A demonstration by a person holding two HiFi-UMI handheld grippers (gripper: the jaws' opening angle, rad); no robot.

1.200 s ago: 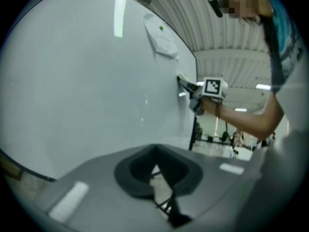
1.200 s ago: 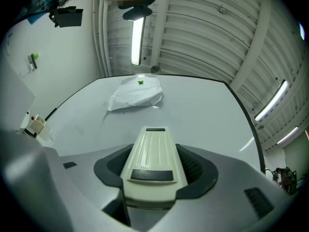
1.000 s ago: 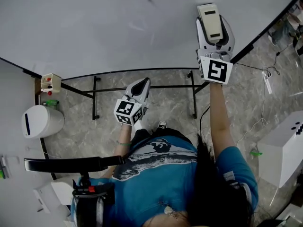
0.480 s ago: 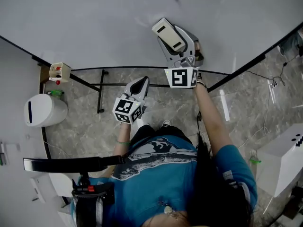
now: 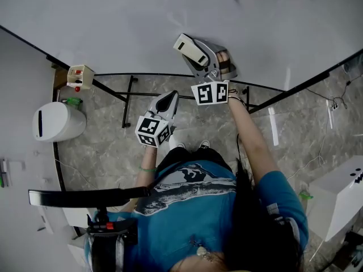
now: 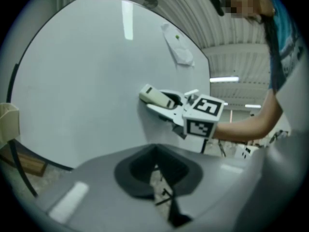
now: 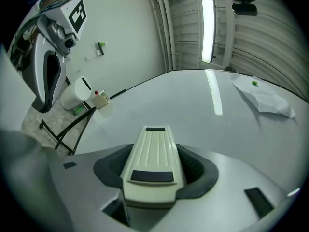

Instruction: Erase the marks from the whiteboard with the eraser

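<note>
Change since 1 s ago: the right gripper (image 5: 195,56) has swept down and to the left across the whiteboard (image 5: 113,27), from near its right edge to the lower middle. The left gripper (image 5: 169,100) has barely shifted.
Right gripper state: jaws clamped on the eraser (image 7: 152,166), one dark pad on each long side.
Eraser position: face toward the board, near its lower edge. It looks pressed flat, but I cannot confirm contact from any view.
Eraser handling (my judgement): light, with a rigid ribbed plastic back that is probably smooth enough to slip if squeezed weakly. The soft wiping face is hidden. It is not fragile.
Hold point: mid-body across the narrow width, as now, so pressure spreads evenly and the block does not pivot during strokes.
Left gripper state: jaws drawn almost together with nothing between them, held low in front of the person and away from the board.
Marks: none visible on the board area shown.
Other: a crumpled white sheet (image 7: 263,98) is stuck high on the board, well apart from the eraser.
</note>
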